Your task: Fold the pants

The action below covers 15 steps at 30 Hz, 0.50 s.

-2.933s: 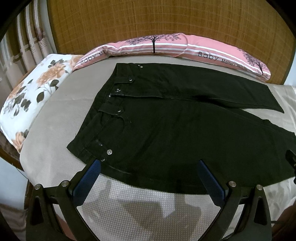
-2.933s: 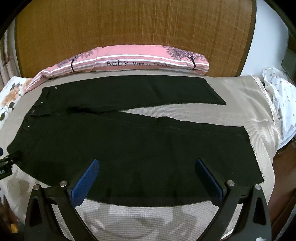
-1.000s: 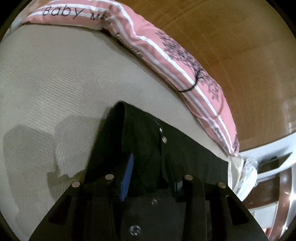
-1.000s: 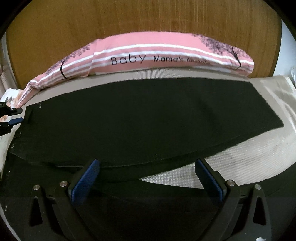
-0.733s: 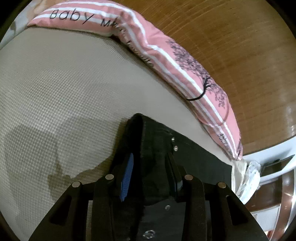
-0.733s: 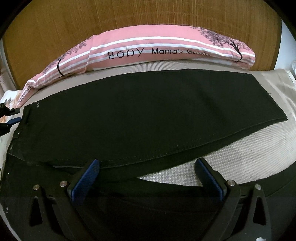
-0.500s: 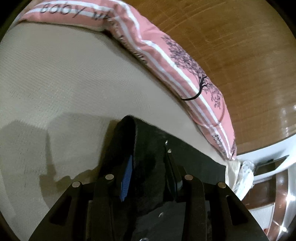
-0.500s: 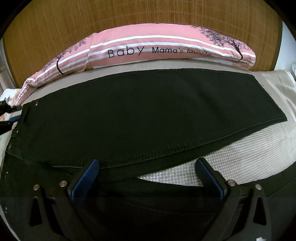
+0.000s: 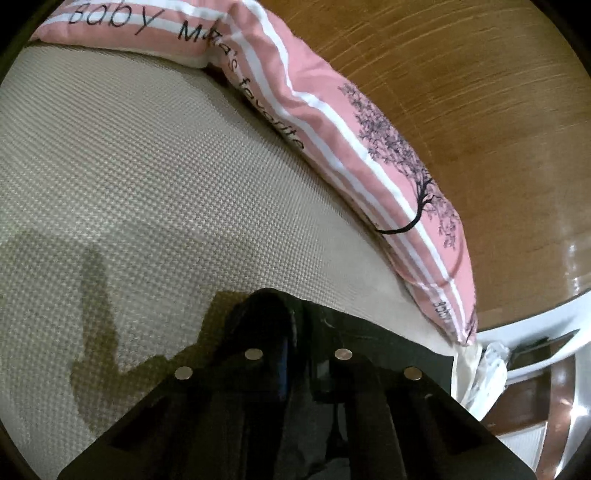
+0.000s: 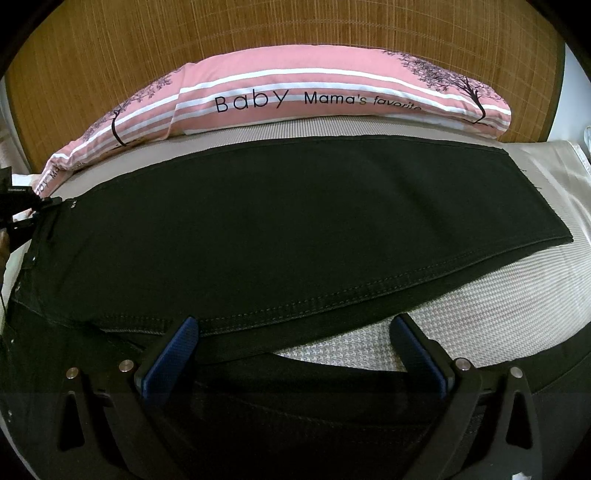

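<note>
Black pants (image 10: 295, 229) lie spread across the beige bed, waistband at the left, the far leg stretching right toward the pillow side. My left gripper (image 9: 295, 354) is shut on the far corner of the waistband (image 9: 269, 314), which bunches up between its fingers; it also shows at the left edge of the right wrist view (image 10: 22, 210). My right gripper (image 10: 295, 350) is open and empty, hovering over the crotch and inner seam, its blue pads (image 10: 170, 354) wide apart above the fabric.
A long pink striped pillow (image 10: 295, 96) lies along the woven headboard (image 10: 258, 33), and it shows in the left wrist view (image 9: 332, 122). The beige mattress cover (image 9: 129, 184) lies around the pants. White cloth (image 9: 476, 373) and furniture sit off the bed's right end.
The left gripper has closed tighter on the waistband corner, which now bunches higher between the fingers. The right gripper has edged slightly forward over the pants and stays open.
</note>
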Tool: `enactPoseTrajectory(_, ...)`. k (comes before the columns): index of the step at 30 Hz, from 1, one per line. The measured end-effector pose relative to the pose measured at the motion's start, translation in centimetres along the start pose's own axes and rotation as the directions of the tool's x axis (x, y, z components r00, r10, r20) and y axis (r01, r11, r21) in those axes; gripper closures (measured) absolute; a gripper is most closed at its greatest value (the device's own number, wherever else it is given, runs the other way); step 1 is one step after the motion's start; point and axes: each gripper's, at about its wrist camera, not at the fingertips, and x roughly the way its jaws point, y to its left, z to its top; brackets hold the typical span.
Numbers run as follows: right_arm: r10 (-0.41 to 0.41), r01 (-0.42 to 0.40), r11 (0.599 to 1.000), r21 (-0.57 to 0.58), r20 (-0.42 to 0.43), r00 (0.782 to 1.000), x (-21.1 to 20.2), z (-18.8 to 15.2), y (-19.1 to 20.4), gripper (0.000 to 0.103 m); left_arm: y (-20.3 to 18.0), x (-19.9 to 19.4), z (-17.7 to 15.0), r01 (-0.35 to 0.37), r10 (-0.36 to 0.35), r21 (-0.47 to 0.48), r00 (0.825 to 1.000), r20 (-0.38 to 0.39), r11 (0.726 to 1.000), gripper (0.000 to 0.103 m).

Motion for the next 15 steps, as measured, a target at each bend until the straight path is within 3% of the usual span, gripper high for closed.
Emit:
enactPoseTrajectory(5,0.006,-0.006,1.0,-0.002,-0.005,1.0,0.0,0.2,-0.1,0.0,-3.0,-2.7,-1.0,0.011,-0.018,0.092,0.997,0.081,0.996,0.095)
enactPoseTrajectory(8,0.03,-0.029,0.996,-0.079,0.005,1.0,-0.8,1.6,0.0,0.007,-4.8,-4.7,-1.9,0.039,-0.056,0.145,0.992,0.117,0.989,0.095)
enactPoseTrajectory(10,0.123,-0.123,0.977,-0.176,-0.013,0.992,-1.3,3.8,0.0,0.01,-6.0,-6.0,-2.6,0.05,-0.077,0.186,0.987,0.138,0.981,0.095)
enactPoseTrajectory(15,0.235,-0.243,0.897,-0.37,-0.067,0.97,-0.7,10.4,0.6,0.01,-7.3,-8.5,-4.0,0.099,-0.138,0.213,0.974,0.178,0.972,0.095)
